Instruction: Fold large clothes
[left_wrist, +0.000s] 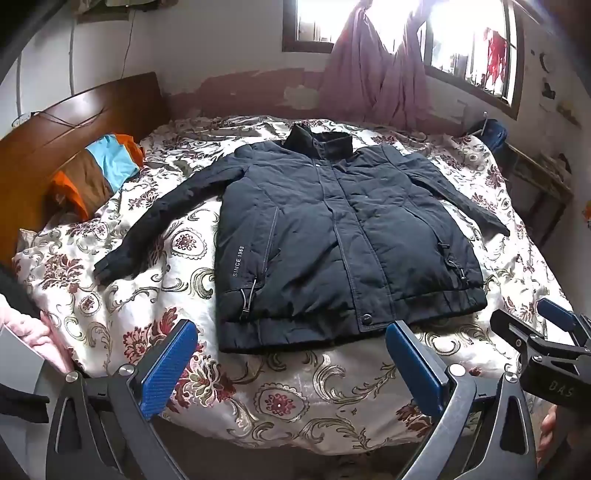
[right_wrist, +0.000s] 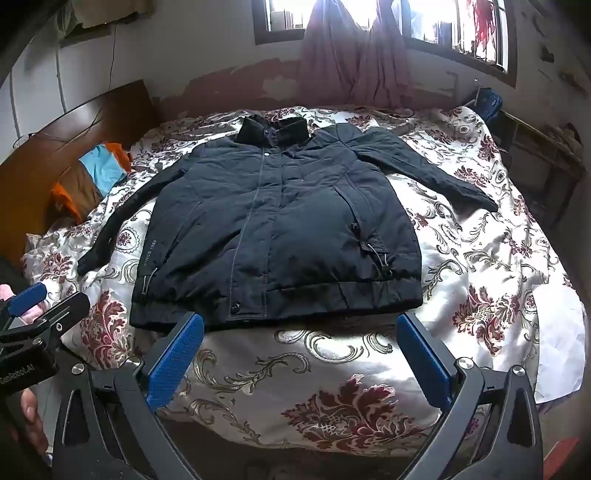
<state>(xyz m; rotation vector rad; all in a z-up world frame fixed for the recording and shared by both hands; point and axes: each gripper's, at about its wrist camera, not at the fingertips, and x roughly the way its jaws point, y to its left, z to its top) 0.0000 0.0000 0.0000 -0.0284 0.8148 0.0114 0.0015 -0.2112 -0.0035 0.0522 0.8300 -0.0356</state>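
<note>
A dark navy padded jacket lies flat and front up on the bed, collar toward the window, both sleeves spread out to the sides. It also shows in the right wrist view. My left gripper is open and empty, held just short of the jacket's hem at the near edge of the bed. My right gripper is open and empty, also just short of the hem. Each gripper shows in the other's view, the right gripper at the right and the left gripper at the left.
The bed is covered by a floral quilt. An orange, brown and blue pillow lies by the wooden headboard. Pink curtains hang at the window behind. A pink cloth lies at the left. A wooden rack stands at the right.
</note>
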